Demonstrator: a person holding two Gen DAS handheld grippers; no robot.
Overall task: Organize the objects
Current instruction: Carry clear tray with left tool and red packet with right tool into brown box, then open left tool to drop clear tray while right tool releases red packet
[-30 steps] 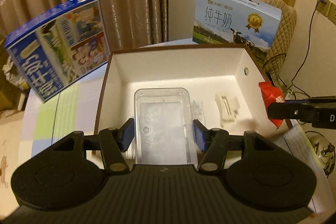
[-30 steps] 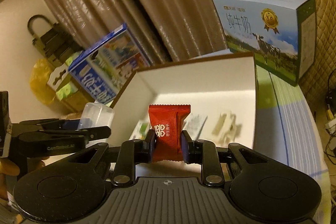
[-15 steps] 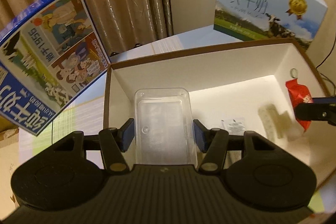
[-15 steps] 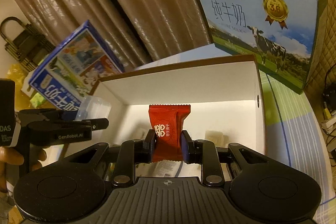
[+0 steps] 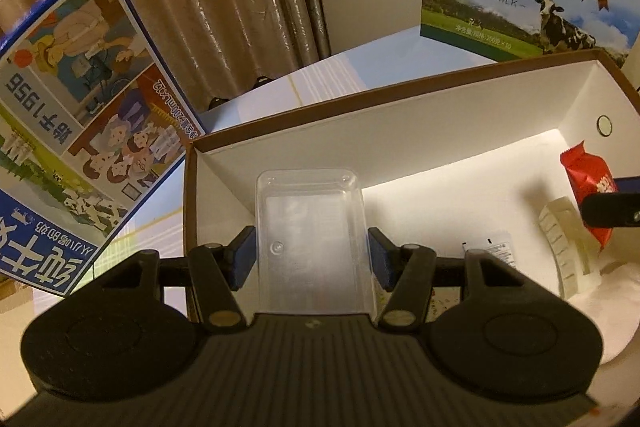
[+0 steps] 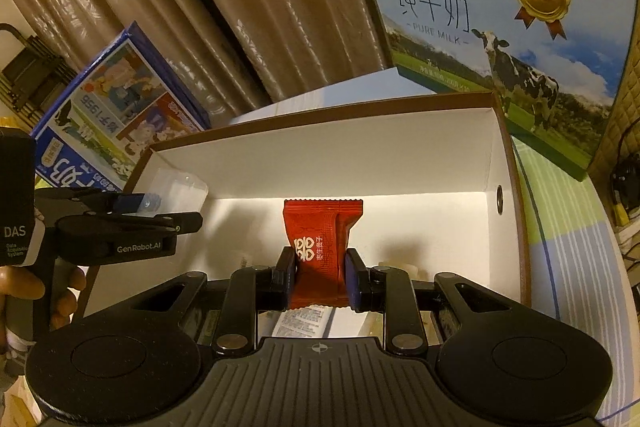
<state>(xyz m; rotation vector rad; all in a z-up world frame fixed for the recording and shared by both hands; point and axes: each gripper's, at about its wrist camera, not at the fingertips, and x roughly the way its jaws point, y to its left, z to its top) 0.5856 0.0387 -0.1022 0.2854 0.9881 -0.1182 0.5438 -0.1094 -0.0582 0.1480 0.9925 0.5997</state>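
Two things wait over the big box (image 5: 400, 131).
The left gripper (image 5: 311, 259) hugs a clear tub (image 5: 312, 227); the right gripper (image 6: 319, 277) pinches a red candy pack (image 6: 318, 247), the box floor just below both jaws for dropping.

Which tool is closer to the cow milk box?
Right. The right tool, gripping the red packet, is nearer the cow milk box; the left tool works at the far side.

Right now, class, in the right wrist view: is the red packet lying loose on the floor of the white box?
No: the right claw holds the red packet clamped between its pads.
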